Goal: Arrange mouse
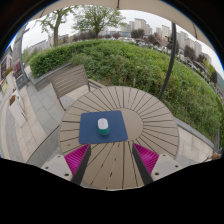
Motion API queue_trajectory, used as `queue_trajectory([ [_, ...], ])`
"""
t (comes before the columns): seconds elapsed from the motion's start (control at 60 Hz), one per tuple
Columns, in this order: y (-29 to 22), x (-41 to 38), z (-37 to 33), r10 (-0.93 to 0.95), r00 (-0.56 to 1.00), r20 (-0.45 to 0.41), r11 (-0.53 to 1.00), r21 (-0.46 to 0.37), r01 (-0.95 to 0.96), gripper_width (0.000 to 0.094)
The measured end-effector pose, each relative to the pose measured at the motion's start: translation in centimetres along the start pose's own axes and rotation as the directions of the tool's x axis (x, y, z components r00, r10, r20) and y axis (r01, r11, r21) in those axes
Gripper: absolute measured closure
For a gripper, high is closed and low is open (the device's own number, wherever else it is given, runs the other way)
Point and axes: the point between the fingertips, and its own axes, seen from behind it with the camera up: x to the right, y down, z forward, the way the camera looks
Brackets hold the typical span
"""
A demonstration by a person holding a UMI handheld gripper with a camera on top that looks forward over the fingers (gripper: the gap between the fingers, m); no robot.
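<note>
A white mouse (103, 125) with a teal mark lies on a dark blue mouse mat (103, 128) on a round wooden slatted table (150, 120). My gripper (111, 160) is above the table's near edge, well short of the mat. Its fingers are spread wide apart, with the magenta pads (76, 157) showing on both sides, and nothing is between them. The mouse sits beyond the fingers, a little left of their midline.
The table stands on a paved terrace. A wooden bench (70, 82) is beyond the table to the left. Behind them are a green hedge (120, 62), a thin pole (170, 62), trees and buildings.
</note>
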Motion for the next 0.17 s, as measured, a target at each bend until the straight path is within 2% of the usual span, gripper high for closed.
queue_trajectory([
  [0.083, -0.3, 0.95, 0.17, 0.011, 0.999, -0.032, 1.0, 0.01, -0.011, 0.008],
  [0.167, -0.33, 0.74, 0.11, 0.033, 0.999, -0.021, 0.999, 0.01, -0.033, 0.0083],
])
